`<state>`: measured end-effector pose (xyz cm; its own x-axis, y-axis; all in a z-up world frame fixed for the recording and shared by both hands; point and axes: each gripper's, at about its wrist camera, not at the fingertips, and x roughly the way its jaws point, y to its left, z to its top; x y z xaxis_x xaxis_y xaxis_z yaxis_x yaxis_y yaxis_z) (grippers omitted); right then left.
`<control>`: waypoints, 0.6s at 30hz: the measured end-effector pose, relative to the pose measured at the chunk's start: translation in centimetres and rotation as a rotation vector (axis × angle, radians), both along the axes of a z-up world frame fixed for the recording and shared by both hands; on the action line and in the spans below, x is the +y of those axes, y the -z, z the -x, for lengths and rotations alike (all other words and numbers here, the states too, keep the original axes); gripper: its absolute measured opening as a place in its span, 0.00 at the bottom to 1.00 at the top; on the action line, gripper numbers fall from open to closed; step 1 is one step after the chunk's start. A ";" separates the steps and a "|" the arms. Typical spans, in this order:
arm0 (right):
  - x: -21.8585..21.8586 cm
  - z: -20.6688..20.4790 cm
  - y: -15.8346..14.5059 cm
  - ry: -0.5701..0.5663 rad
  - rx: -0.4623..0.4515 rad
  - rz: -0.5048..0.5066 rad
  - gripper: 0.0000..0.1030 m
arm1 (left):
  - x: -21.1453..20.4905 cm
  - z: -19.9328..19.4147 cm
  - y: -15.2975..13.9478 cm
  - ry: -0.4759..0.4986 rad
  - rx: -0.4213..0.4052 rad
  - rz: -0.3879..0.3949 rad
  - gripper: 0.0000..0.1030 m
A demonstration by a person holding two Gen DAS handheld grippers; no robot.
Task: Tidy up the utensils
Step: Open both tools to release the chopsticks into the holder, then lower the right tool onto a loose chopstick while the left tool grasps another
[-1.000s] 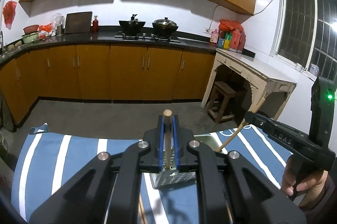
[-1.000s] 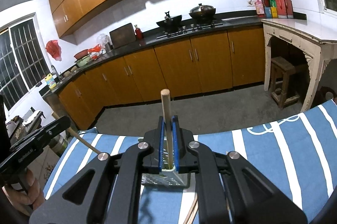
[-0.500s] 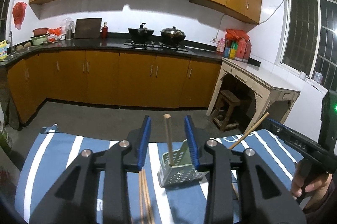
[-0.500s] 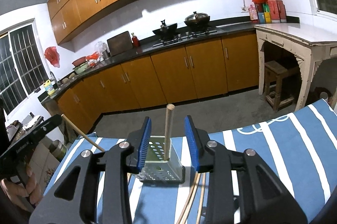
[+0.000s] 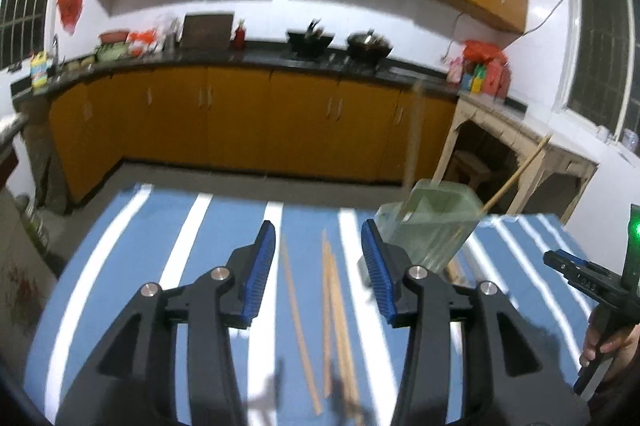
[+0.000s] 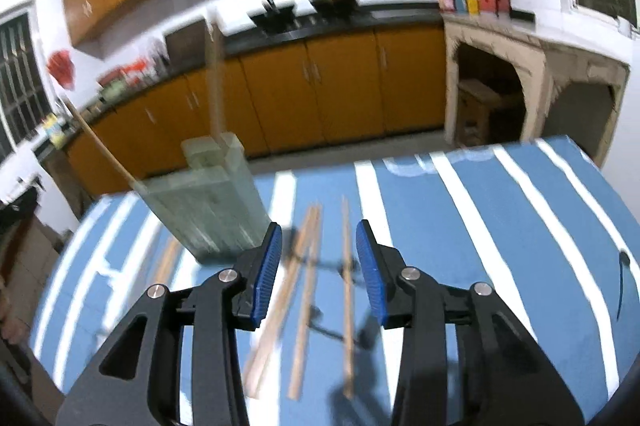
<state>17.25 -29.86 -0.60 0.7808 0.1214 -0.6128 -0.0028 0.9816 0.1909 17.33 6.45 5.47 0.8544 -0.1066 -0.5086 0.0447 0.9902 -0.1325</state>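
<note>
A pale green perforated holder [image 5: 432, 226] stands on the blue-and-white striped cloth [image 5: 224, 226]. One wooden chopstick [image 5: 412, 138] stands upright in it and another [image 5: 516, 174] leans out to the right. Several loose chopsticks [image 5: 332, 306] lie flat on the cloth under my left gripper [image 5: 320, 266], whose jaws are opening with nothing between them. In the right wrist view the holder [image 6: 208, 198] is ahead on the left. My right gripper [image 6: 319, 258] hangs over the loose chopsticks [image 6: 347, 266], its jaws opening on nothing. More chopsticks [image 6: 168, 258] lie left of the holder.
The cloth ends at the table's far edge [image 5: 280, 196], with grey floor and orange cabinets [image 5: 240, 122] beyond. A pale stone side table [image 6: 540, 66] stands to the right. A hand [image 5: 604, 342] holds the other gripper's handle at the right rim of the left wrist view.
Both grippers have let go of the chopsticks they held over the holder, and the sticks now stand in it. Both have opened, dropped lower and slid sideways over the loose chopsticks.
</note>
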 end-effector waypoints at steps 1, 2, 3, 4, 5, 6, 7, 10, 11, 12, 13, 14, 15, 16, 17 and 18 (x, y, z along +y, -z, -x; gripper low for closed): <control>-0.1 -0.2 1.6 0.003 0.036 0.000 0.39 | 0.4 0.0 1.3 -0.016 0.027 -0.004 0.44; -0.3 0.0 2.8 0.006 0.057 0.001 0.39 | 0.7 0.0 2.5 -0.026 0.053 0.001 0.44; -0.3 -0.1 3.9 0.007 0.080 0.002 0.39 | 1.1 -0.2 3.5 -0.032 0.075 0.009 0.44; -0.3 -0.1 5.0 0.007 0.103 0.003 0.39 | 1.4 -0.3 4.7 -0.041 0.102 0.015 0.44; -0.2 0.0 5.8 0.006 0.117 0.007 0.39 | 1.7 -0.3 5.9 -0.050 0.127 0.017 0.44; -0.1 -0.1 6.6 0.006 0.132 0.011 0.39 | 1.9 -0.3 6.8 -0.056 0.145 0.019 0.44; 0.0 -0.1 7.3 0.005 0.147 0.017 0.39 | 2.2 -0.4 7.9 -0.062 0.171 0.023 0.44; 0.3 -0.4 8.7 0.005 0.177 0.037 0.38 | 2.6 -0.6 10.4 -0.069 0.228 0.033 0.44; 0.4 -0.1 9.1 0.006 0.183 0.042 0.38 | 2.7 -0.7 11.0 -0.068 0.243 0.034 0.44; 0.4 -0.1 9.3 0.007 0.190 0.048 0.37 | 2.5 -0.6 11.4 -0.067 0.249 0.033 0.44; 0.5 -0.1 9.6 0.007 0.198 0.054 0.35 | 2.4 -0.7 11.7 -0.064 0.254 0.031 0.44; 0.5 -0.1 9.7 0.006 0.202 0.057 0.34 | 2.3 -0.8 11.9 -0.061 0.258 0.029 0.44; 0.6 0.1 9.8 0.008 0.202 0.066 0.33 | 2.1 -0.9 12.1 -0.057 0.261 0.024 0.44; 0.8 0.2 9.9 0.010 0.194 0.089 0.31 | 1.9 -1.0 12.2 -0.054 0.264 0.018 0.44; 1.0 0.3 9.8 0.012 0.190 0.104 0.29 | 1.7 -1.0 12.5 -0.048 0.269 0.011 0.44; 1.1 0.4 9.8 0.018 0.185 0.125 0.25 | 1.4 -1.1 12.7 -0.043 0.274 0.009 0.44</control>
